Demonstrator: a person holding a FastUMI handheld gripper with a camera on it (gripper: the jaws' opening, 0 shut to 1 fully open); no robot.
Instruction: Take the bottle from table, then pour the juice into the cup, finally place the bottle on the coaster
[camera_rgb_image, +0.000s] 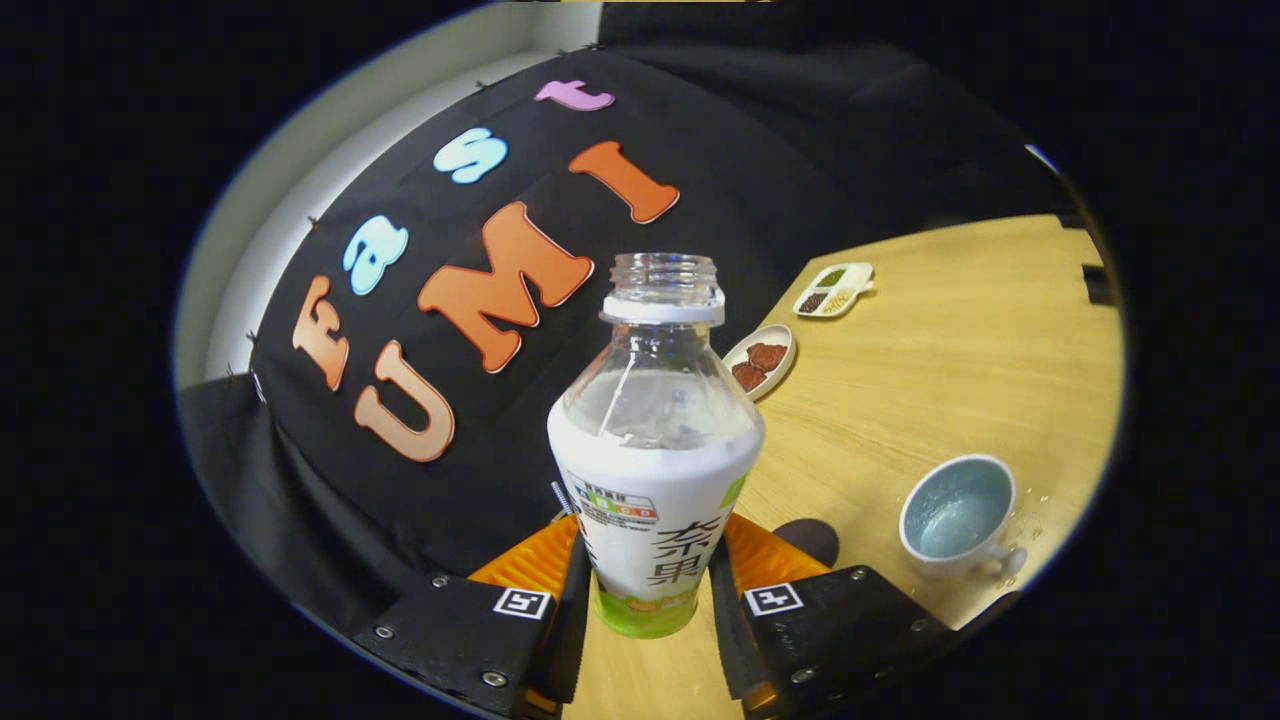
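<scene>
Where the black cloth wall ends, a pale wood-grain desk (960, 330) begins, smooth and matt, running along the foot of the wall. One bottle (650, 480) stands upright between the two fingers of the tool (648, 590), which press on its lower sides, one from each side, so the tool pinches the bottle low on its body. The bottle is clear plastic with a round body narrowing to a threaded neck; its cap is off and a white ring sits below the thread. A white wrap with a green band at the foot covers the lower body, and the upper part is see-through.

One cup (957, 515) stands on the desk beside the tool, near the desk's front edge, well apart from the bottle. It is round and glazed, white outside, pale blue inside, with a small handle. A few drops lie on the desk just beside it.

One small dark round coaster (812, 540) lies flat between the tool and the cup.

Two white dishes lie near the desk's wall edge: an oval one (762, 362) holding brown lumps, and a divided tray (835, 290) holding dark and pale grains.
</scene>
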